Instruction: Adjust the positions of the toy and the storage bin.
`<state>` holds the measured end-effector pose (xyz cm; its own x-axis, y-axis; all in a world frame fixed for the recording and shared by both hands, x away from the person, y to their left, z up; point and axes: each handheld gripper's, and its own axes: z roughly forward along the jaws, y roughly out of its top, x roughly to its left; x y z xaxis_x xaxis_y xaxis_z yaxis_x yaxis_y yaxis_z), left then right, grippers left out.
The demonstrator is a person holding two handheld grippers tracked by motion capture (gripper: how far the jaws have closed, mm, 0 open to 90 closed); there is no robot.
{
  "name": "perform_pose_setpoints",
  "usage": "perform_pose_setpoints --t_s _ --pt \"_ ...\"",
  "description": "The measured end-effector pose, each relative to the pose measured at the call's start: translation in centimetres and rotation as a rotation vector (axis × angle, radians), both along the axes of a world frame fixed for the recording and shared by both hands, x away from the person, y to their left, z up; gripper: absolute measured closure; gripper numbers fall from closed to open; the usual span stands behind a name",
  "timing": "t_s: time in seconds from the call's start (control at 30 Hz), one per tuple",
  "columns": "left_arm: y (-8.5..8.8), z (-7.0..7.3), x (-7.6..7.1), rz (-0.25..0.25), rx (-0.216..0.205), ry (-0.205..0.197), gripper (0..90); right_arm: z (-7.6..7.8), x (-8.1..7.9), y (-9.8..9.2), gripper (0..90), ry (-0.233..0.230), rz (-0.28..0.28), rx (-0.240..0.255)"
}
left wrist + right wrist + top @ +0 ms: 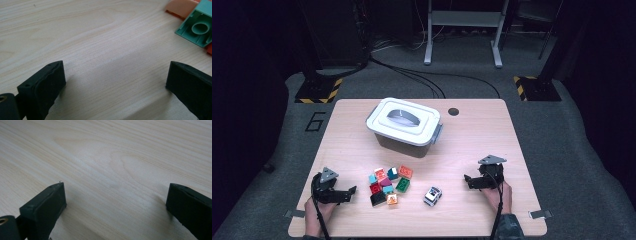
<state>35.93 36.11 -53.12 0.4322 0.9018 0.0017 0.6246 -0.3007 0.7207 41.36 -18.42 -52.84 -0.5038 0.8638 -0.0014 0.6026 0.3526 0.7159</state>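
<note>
Blocks (388,186): table (472,150) centre-front, just right of left gripper (353,192)
Handling: likely light, rigid, smooth; grip flat sides
Left gripper: jaws wide, empty
Right gripper (467,181): jaws wide, empty

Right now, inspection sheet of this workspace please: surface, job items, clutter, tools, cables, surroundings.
Surface: light wooden table, round hole near far edge.
Job's things: pile of coloured plastic building bricks; small white toy car beside it; grey plastic storage box with white lid, lid on.
Clutter: nothing seen.
Tools: left tool open, empty, beside the bricks; right tool open, empty, right of the car.
Cables: one trails from each tool; black cables on floor behind.
Surroundings: grey carpet, hazard-striped stand bases, metal frame legs.
</note>
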Motion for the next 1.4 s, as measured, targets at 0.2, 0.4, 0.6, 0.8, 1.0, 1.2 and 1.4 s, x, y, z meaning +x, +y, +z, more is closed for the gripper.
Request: perform_pose_setpoints --t_s 0.2,0.4,0.6,0.8,1.0,1.2,1.4 --pt "0.0 0.0 0.0 -0.001 0.000 0.000 2.0 0.0 0.0 0.0 1.8 -0.003 0.000 -0.002" --pt "0.0 0.0 0.0 -0.004 0.002 0.001 1.9 0.0 0.0 0.3 0.0 0.013 -0.020 0.006" --pt "0.0 0.0 0.0 -0.002 0.000 0.000 1.9 0.2 0.4 0.3 0.0 0.031 -0.014 -0.006" --pt "0.0 0.0 0.0 -0.005 0.001 0.000 2.0 0.7 0.6 0.3 0.0 0.058 -0.012 0.001" --pt "0.0 0.0 0.0 -0.001 -0.005 0.002 2.0 2.0 0.9 0.8 0.4 0.055 0.019 0.008" --pt "0.0 0.0 0.0 -0.001 -0.006 0.001 2.0 3.4 1.1 1.6 1.1 0.052 0.051 0.011" --pt "0.0 0.0 0.0 -0.002 -0.005 0.002 2.0 4.7 1.6 2.3 1.3 0.029 0.081 0.011"
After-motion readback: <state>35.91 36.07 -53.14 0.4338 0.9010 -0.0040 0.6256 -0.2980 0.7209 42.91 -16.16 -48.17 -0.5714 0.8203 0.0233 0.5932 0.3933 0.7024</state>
